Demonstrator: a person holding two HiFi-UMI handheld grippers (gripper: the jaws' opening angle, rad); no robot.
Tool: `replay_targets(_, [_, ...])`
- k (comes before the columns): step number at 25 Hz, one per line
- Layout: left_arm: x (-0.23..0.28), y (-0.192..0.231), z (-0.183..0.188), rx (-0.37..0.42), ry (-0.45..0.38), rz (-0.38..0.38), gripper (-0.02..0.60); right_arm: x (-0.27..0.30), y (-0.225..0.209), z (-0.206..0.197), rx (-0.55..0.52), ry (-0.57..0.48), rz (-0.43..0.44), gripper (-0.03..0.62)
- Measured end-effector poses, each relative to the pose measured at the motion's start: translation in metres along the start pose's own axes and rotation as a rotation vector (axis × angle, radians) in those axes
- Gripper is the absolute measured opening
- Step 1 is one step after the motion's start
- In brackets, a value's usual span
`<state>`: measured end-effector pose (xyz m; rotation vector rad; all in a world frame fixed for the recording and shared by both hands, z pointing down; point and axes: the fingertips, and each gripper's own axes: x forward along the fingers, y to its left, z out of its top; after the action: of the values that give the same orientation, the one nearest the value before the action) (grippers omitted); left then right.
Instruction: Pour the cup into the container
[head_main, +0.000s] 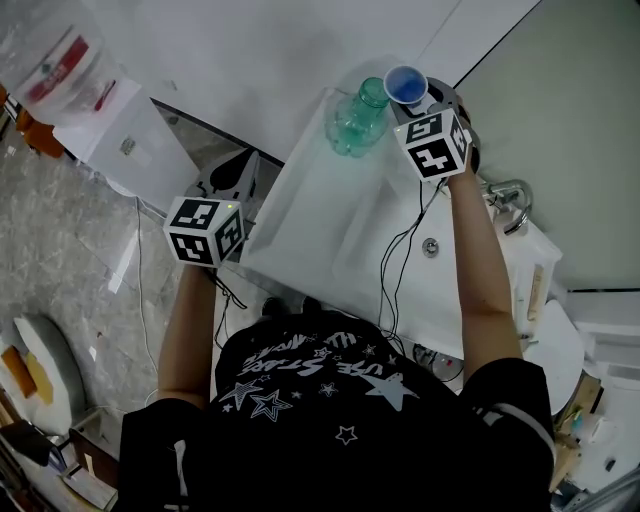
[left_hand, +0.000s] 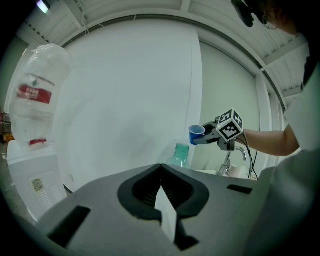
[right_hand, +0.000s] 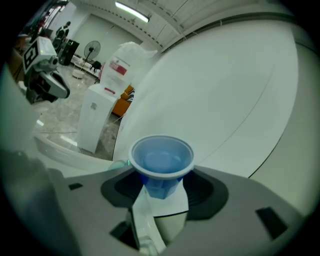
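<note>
White tabletop (head_main: 320, 230) bears a translucent green plastic bottle (head_main: 358, 118) at its far edge. The right claw (head_main: 410, 97) holds a small blue plastic cup (head_main: 405, 83), seemingly full, beside it. The bottle's mouth is narrow, so misaimed tipping would spill. The left claw (left_hand: 161, 187) is closed and empty.

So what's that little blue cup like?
The cup is small and blue, plastic by the look of it, with a paler rolled rim and a narrower, ribbed bottom. It sits upright, mouth up, held in the air by the right gripper, whose jaws pinch its lower part. In the head view it hangs close by the top of a green bottle. I can't tell whether anything is inside it.
</note>
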<state>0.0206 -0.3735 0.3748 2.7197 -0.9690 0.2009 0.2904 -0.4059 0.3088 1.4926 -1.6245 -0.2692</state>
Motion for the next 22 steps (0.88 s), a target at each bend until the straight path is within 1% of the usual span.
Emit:
replay_targets(3, [-0.009, -0.005, -0.003, 0.001, 0.003, 0.008, 0.009, -0.013, 0.012, 0.005, 0.099, -0.055, 0.047, 0.249])
replay_targets(5, [-0.015, -0.008, -0.006, 0.0, 0.008, 0.016, 0.009, -0.02, 0.026, 0.008, 0.175, -0.091, 0.095, 0.249])
replay_targets(7, [-0.02, -0.01, -0.009, -0.004, 0.012, 0.025, 0.009, -0.024, 0.041, 0.007, 0.221, -0.112, 0.143, 0.249])
replay_targets(12, [-0.033, -0.012, -0.02, -0.013, 0.02, 0.047, 0.009, -0.03, 0.085, 0.004, 0.296, -0.165, 0.265, 0.249])
replay_targets(15, [-0.04, -0.012, -0.027, -0.021, 0.032, 0.06, 0.009, -0.031, 0.113, 0.0, 0.34, -0.173, 0.34, 0.25])
replay_targets(17, [-0.043, -0.013, -0.031, -0.025, 0.037, 0.065, 0.009, -0.032, 0.132, 0.0, 0.356, -0.193, 0.387, 0.25])
replay_targets(22, [-0.053, -0.014, -0.049, -0.042, 0.06, 0.084, 0.009, -0.038, 0.182, 0.002, 0.379, -0.281, 0.5, 0.25])
